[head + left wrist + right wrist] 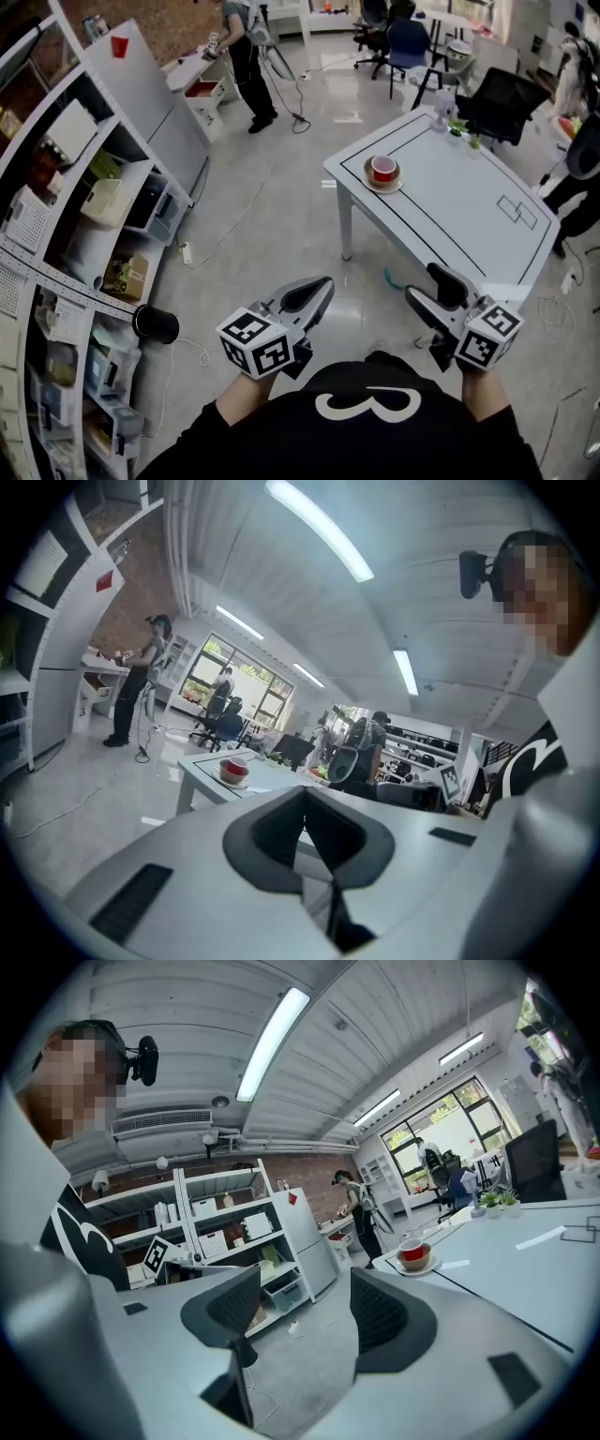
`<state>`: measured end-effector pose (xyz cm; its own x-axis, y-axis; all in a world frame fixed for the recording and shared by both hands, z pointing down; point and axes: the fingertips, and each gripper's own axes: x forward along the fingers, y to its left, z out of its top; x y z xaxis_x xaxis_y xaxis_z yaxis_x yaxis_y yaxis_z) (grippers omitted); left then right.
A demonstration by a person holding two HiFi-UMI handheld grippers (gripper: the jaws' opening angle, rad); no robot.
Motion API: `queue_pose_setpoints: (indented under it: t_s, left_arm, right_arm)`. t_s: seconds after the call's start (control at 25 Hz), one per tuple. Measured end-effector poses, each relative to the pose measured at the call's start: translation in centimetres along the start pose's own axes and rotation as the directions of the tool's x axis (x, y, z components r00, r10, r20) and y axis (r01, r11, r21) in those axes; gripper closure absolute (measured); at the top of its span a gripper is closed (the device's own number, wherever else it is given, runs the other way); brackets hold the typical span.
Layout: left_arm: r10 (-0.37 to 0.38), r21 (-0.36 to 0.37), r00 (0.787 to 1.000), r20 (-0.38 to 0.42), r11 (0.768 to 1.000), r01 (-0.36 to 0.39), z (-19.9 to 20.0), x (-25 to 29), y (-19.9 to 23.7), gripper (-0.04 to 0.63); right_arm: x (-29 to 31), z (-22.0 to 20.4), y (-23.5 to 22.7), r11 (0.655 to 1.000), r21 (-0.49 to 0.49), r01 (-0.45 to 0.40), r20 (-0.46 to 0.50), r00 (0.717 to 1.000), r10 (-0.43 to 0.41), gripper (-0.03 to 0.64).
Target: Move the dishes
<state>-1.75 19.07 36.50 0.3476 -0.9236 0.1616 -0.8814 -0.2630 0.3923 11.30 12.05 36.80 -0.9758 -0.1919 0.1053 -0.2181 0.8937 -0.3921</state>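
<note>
A red cup on a tan saucer point(382, 172) stands near the left edge of the white table point(459, 211), well ahead of both grippers. The cup also shows small and far off in the left gripper view point(234, 767) and in the right gripper view point(412, 1252). My left gripper point(312, 292) is held over the floor, its jaws shut with nothing between them point(305, 803). My right gripper point(429, 291) hovers near the table's near corner, jaws open and empty point(305, 1312).
Open shelving point(94, 234) with boxes and bins lines the left side. A black cylinder point(156, 323) and cables lie on the floor beside it. A person point(246, 56) stands at the back. Office chairs point(403, 42) and small plants point(450, 117) lie beyond the table.
</note>
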Motion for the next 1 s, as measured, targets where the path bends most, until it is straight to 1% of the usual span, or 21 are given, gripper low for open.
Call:
queue_pose_setpoints:
  t_s: [0.2,0.32,0.44,0.6,0.72,0.84,0.92,1.0]
  left_arm:
    - [-0.003,0.009,1.000,-0.012,1.000,0.003,0.9,2.0,1.7,0.592]
    - [-0.014,0.014,0.999,-0.029,1.000,0.015,1.5,3.8,3.2,0.592]
    - [-0.018,0.011,0.999,-0.041,1.000,0.019,2.3,6.3,5.6,0.592]
    - [-0.019,-0.013,0.998,-0.063,1.000,0.018,3.8,9.9,9.2,0.592]
    - [-0.024,-0.025,0.996,-0.087,0.999,0.022,4.8,13.2,12.3,0.592]
    - [-0.033,-0.054,0.994,-0.107,0.998,0.027,5.3,16.3,15.1,0.592]
    - [-0.041,-0.067,0.992,-0.120,0.997,0.033,5.5,18.2,16.4,0.592]
    - [-0.052,-0.065,0.990,-0.132,0.997,0.043,6.1,19.8,17.3,0.592]
  right_arm:
    - [2.1,1.1,-2.1,1.000,0.016,-0.012,0.026,1.000,0.011,0.331]
    - [4.0,1.7,-4.3,1.000,0.022,-0.008,0.028,1.000,0.007,0.334]
    - [6.6,2.6,-7.1,0.999,0.031,-0.007,0.026,1.000,0.006,0.337]
    - [10.2,4.2,-11.2,0.999,0.047,-0.005,0.013,1.000,0.004,0.339]
    - [12.8,5.5,-14.9,0.999,0.044,0.013,0.008,1.000,-0.013,0.344]
    - [15.0,6.2,-18.2,0.998,0.055,0.039,0.002,0.999,-0.040,0.348]
    - [16.0,6.7,-20.2,0.997,0.063,0.051,-0.008,0.999,-0.050,0.350]
    - [16.7,7.2,-21.8,0.996,0.071,0.060,-0.014,0.998,-0.059,0.353]
